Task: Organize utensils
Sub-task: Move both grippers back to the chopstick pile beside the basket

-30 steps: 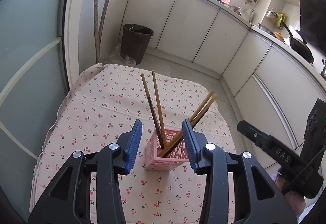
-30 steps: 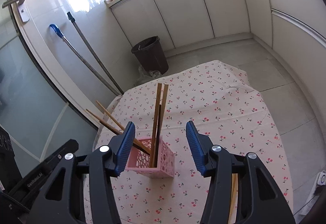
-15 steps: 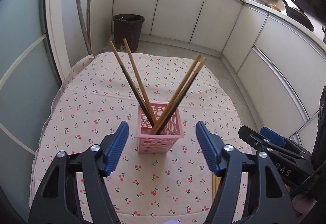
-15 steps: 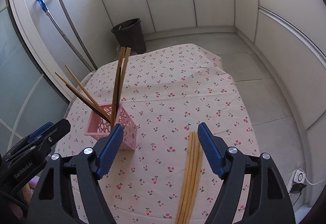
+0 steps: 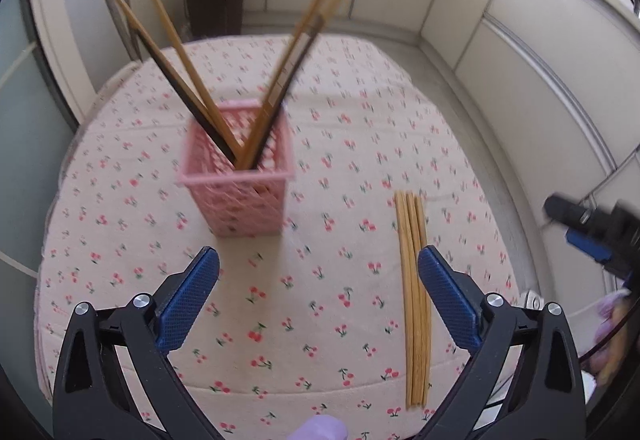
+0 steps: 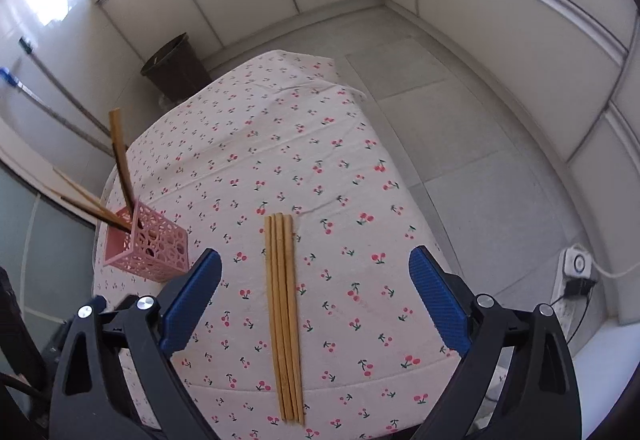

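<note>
The tabletop (image 6: 360, 143) is covered by a cherry-print cloth (image 5: 120, 199). A pink basket (image 5: 240, 195) stands on it, upright, toward the left. A bundle of chopsticks (image 6: 283, 316) lies flat, well apart from the basket, sticks side by side and touching.

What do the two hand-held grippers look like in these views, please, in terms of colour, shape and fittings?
Both look alike. The left hand-held gripper and the right hand-held gripper each have glossy black angular frames with triangular cut-outs, round silver bolts at the joints, and two fingers faced with blue, finely textured pads. A lilac glove or sleeve shows at the bottom edge of the left wrist view; no cables are visible on either.
</note>
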The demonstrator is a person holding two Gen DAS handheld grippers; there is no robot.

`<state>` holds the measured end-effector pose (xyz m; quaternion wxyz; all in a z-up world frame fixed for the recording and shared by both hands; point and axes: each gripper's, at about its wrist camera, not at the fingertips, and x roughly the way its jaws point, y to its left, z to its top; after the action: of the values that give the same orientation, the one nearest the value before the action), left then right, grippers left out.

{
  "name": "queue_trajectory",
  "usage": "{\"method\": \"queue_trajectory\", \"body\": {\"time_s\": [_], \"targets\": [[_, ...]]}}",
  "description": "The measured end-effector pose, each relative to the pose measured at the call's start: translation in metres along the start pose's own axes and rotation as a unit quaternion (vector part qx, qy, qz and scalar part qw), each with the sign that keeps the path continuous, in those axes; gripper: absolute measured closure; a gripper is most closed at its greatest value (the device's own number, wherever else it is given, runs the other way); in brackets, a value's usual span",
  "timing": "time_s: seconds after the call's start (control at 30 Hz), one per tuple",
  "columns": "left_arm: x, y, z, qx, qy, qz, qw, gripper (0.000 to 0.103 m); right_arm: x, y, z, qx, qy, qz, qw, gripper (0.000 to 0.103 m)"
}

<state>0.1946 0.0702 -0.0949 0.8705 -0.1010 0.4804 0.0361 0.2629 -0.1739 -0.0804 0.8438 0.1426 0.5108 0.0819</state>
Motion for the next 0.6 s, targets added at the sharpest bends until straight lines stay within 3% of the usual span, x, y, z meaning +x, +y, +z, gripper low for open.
{"method": "queue_trajectory", "body": {"time_s": [0.23, 0.37, 0.6], "targets": [[0.049, -0.032, -0.009, 0.015, 0.065, 0.002, 0.9977, 0.007, 0.010, -0.055, 0.008, 0.132, 0.038, 0.044, 0.990, 0.011], [0.075, -0.049, -0.001, 0.017, 0.070, 0.026, 0.9971, 0.007, 0.017, -0.068, 0.009, 0.172, 0.061, 0.076, 0.980, 0.011], [0.110, -0.068, 0.020, 0.021, 0.063, 0.047, 0.9967, 0.010, 0.018, -0.073, 0.015, 0.191, 0.080, 0.109, 0.972, 0.011]]}}
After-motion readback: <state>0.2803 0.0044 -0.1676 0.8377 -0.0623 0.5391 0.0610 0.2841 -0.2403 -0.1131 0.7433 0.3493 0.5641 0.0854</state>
